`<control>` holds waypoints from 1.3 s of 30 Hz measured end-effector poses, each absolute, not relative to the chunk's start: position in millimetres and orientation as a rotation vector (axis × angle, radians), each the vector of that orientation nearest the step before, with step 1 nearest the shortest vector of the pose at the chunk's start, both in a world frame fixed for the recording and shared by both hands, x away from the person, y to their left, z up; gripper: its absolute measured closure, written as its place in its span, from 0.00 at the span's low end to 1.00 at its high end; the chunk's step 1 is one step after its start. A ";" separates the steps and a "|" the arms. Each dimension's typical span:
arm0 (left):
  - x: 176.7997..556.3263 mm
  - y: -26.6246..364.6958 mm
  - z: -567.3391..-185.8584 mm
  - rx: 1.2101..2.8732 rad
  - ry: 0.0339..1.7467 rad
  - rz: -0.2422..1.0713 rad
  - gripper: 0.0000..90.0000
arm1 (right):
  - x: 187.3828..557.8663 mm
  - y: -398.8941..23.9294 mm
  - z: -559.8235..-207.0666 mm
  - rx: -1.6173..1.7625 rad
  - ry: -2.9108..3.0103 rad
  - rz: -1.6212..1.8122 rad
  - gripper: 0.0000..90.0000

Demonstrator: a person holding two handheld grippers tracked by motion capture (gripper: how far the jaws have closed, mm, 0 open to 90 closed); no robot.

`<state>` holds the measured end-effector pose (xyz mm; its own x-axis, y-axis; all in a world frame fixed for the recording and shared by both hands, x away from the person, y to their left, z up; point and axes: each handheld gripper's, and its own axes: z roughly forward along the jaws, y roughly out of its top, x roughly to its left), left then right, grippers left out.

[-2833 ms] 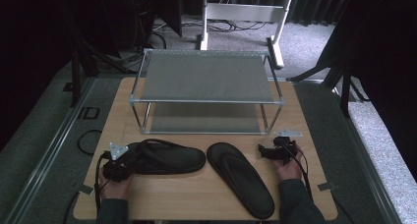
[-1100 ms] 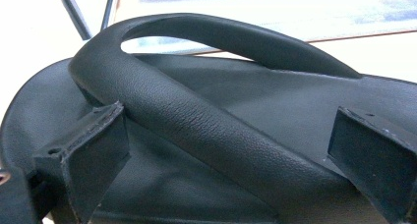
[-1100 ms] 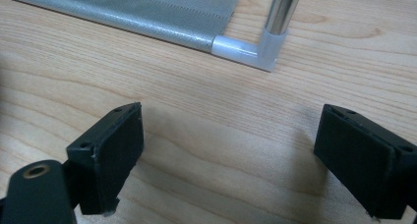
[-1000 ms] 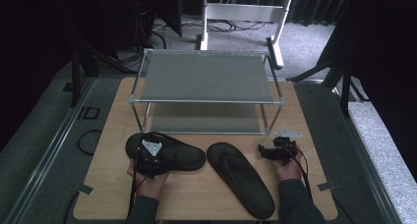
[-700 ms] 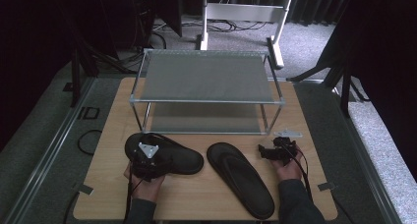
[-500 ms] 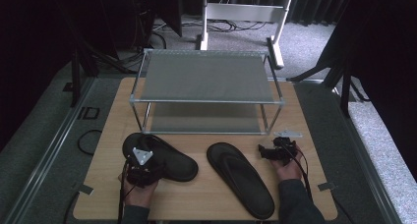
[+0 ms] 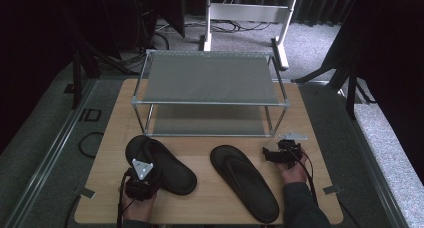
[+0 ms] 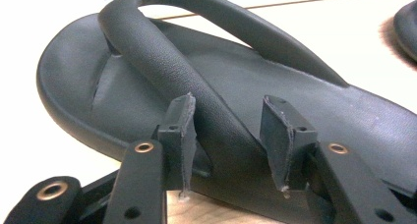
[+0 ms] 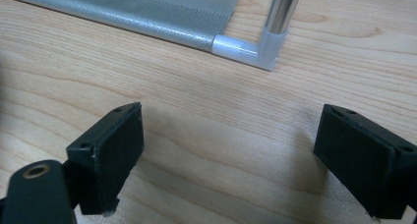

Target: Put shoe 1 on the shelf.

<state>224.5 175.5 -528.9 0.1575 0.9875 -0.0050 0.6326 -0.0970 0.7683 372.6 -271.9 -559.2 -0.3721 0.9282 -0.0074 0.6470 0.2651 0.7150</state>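
Gripping the strap seemed the sensible choice, and that was where we had the left gripper (image 7: 141, 180): its jaws had just been closing around the thick strap of the left sandal (image 7: 162, 164), and in the left gripper view the strap (image 8: 196, 91) ran between the two pads (image 8: 179, 130), which sat close against it, though we could not tell whether they already pressed on it. The sandal lay flat on the wooden table (image 7: 200, 208), near the front left corner, toe end toward the two-tier rack (image 7: 210, 83) and heel toward the middle of the table. We judged it light and rubbery: a soft foam sole that would bend if lifted by one end, and a matt, grained strap that should not slip readily between the pads. The strap stood clear of the footbed, so it offered the one raised part to take hold of; the sole's edge lay too low against the wood. Held there, we expected the sandal to hang and swing, heel drooping. The other sandal (image 7: 243, 180) lay apart to the right, angled toward the front edge. The right gripper (image 7: 280, 154) rested just beside it, jaws wide apart over bare wood, near the rack's front right leg (image 9: 275, 17).
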 end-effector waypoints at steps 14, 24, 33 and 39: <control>245.8 184.5 -532.3 1.751 1.590 0.713 0.52 | 372.6 -271.9 -559.2 1.425 2.114 0.883 0.12; 234.1 183.7 -530.1 1.765 1.558 0.700 0.64 | 372.6 -271.9 -559.2 1.425 2.114 0.883 0.12; 229.7 181.9 -527.4 1.798 1.497 0.700 0.73 | 372.6 -271.9 -559.2 1.425 2.114 0.883 0.12; 233.1 180.3 -528.7 1.799 1.510 0.724 0.68 | 372.6 -271.9 -559.2 1.425 2.114 0.883 0.12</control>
